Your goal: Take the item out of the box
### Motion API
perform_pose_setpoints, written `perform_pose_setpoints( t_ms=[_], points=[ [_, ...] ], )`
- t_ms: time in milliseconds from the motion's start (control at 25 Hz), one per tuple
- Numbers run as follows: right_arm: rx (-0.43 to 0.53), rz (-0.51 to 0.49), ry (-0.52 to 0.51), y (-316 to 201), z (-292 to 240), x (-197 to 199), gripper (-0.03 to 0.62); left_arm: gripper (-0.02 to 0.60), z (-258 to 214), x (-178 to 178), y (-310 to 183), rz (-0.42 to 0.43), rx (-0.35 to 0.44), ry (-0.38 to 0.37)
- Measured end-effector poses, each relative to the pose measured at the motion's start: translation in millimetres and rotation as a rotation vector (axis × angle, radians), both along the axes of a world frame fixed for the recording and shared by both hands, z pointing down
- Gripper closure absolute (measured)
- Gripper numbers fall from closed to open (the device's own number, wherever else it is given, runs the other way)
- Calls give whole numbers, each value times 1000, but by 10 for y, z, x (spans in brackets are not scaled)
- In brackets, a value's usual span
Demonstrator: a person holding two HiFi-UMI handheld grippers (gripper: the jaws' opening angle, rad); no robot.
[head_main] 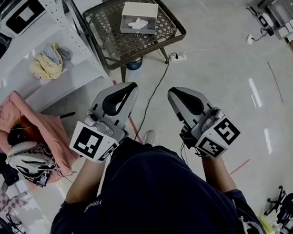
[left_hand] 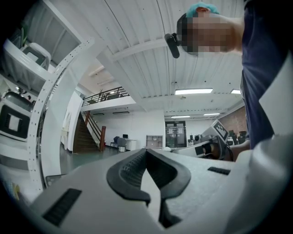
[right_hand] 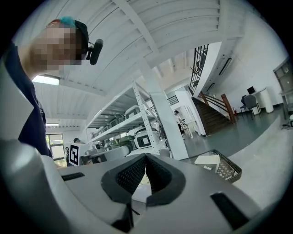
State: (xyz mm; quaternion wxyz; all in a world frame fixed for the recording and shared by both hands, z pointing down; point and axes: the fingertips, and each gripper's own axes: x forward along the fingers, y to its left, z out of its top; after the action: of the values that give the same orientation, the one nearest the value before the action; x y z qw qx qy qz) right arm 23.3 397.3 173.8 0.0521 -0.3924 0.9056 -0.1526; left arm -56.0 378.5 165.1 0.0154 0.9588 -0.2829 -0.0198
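Observation:
A white tissue box (head_main: pixel 139 18) with a tissue (head_main: pixel 138 23) poking out of its top stands on a small wicker table (head_main: pixel 176 36) ahead of me. The right gripper view also shows the box (right_hand: pixel 207 161) on the table (right_hand: pixel 230 172), low at the right. My left gripper (head_main: pixel 124 90) and right gripper (head_main: pixel 175 93) are held side by side close to my body, well short of the table and pointing toward it. Both are shut with nothing between the jaws. The tips of the left gripper (left_hand: pixel 146 151) meet, and so do those of the right gripper (right_hand: pixel 146 156).
White metal shelving (head_main: pixel 48 46) stands to the left with a yellow cloth (head_main: pixel 47 65) on it. A pink garment (head_main: pixel 36 127) and a helmet (head_main: pixel 27 160) lie at the lower left. A cable and power strip (head_main: pixel 176 57) run on the floor by the table. Boxes (head_main: pixel 288 17) sit at the far right.

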Motion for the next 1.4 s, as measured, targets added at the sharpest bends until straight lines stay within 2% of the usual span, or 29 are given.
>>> perform_pose_setpoints(
  t_ms=[320, 640, 960, 1400],
  points=[
    [-1, -20, -4, -177, 53, 77, 569, 575, 58, 99, -197, -17, -1, -2],
    [-6, 0, 7, -655, 128, 115, 569, 575, 148, 116, -734, -7, -4, 10],
    [-50, 44, 4, -1619, 270, 87, 569, 575, 336, 134, -1752, 39, -45, 6],
    [-145, 84, 23, -3127, 560, -219, 569, 575, 654, -116, -3302, 84, -111, -33]
  ],
)
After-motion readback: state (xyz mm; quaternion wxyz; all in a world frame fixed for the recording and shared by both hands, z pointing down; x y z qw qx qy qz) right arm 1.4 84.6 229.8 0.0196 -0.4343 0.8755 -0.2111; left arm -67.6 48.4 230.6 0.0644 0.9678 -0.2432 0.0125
